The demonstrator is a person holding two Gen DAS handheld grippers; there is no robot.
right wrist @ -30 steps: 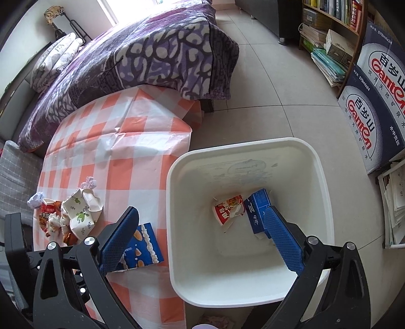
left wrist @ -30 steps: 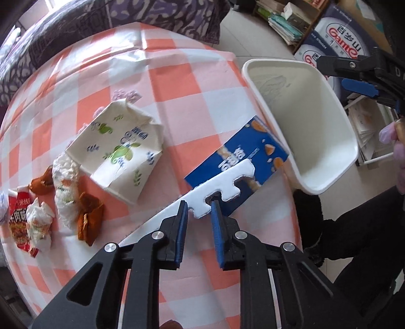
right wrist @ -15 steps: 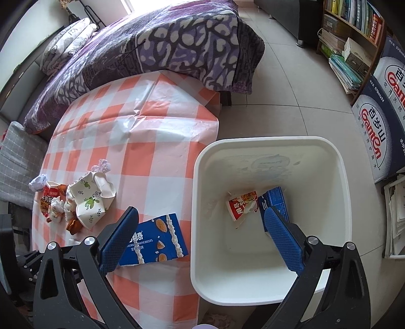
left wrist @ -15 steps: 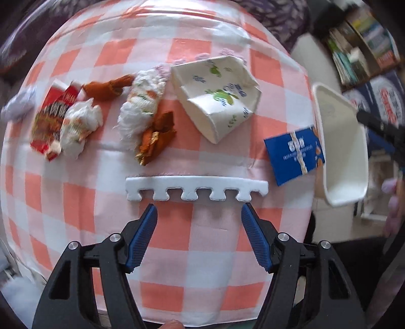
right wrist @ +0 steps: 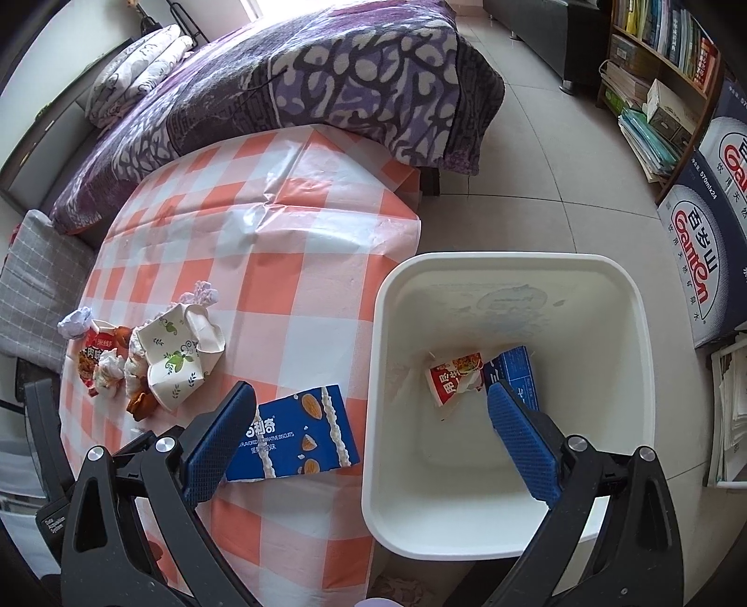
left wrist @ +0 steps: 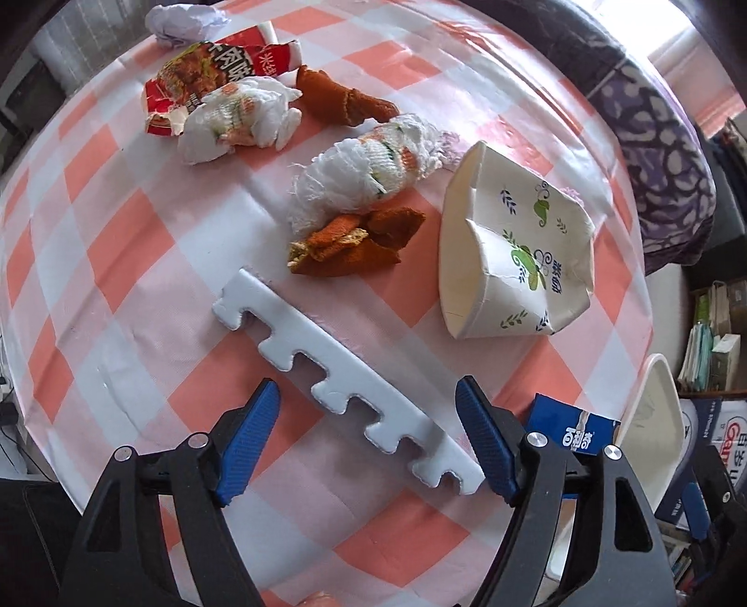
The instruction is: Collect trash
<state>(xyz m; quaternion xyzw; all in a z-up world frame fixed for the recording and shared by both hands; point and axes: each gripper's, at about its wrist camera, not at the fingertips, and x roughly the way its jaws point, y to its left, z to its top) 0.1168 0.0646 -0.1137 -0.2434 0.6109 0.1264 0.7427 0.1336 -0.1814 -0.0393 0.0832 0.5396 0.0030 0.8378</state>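
Left gripper [left wrist: 366, 436] hovering over white notched foam strip [left wrist: 345, 387], fingers spread wide, nothing pinched. Strip flat on checked worktop [left wrist: 116, 261], running diagonally from mid frame to lower right, its lower end between the finger tips but not touching either pad.

Right gripper [right wrist: 369, 441] also spread wide and empty, straddling the worktop edge: left finger over blue biscuit box [right wrist: 294, 432], right finger inside white bin [right wrist: 509, 387]. Bin at lower right of right wrist view, just off the worktop edge, already holding a red wrapper [right wrist: 455, 378] and a blue box [right wrist: 513, 373].

Remaining trash in a cluster, upper half of left wrist view: crushed paper cup [left wrist: 513, 252], tissue wads [left wrist: 369, 172], orange peel [left wrist: 355, 243], red snack packet [left wrist: 205, 79], small lilac wad [left wrist: 182, 21].

Risks, judged:
- Strip thin and flat; closing across it at this diagonal likely to skid it or clip only the end, then droop and drop on the way to the bin.
- Pads scraping down could snag the thin tablecloth and drag cloth plus trash.
- Foam light, may flick off the worktop edge, close at lower right.
- Biscuit box overhangs near the edge beside the bin; nudge from either gripper could knock it to the floor instead of in.
- Both grippers working the same corner, collision possible.
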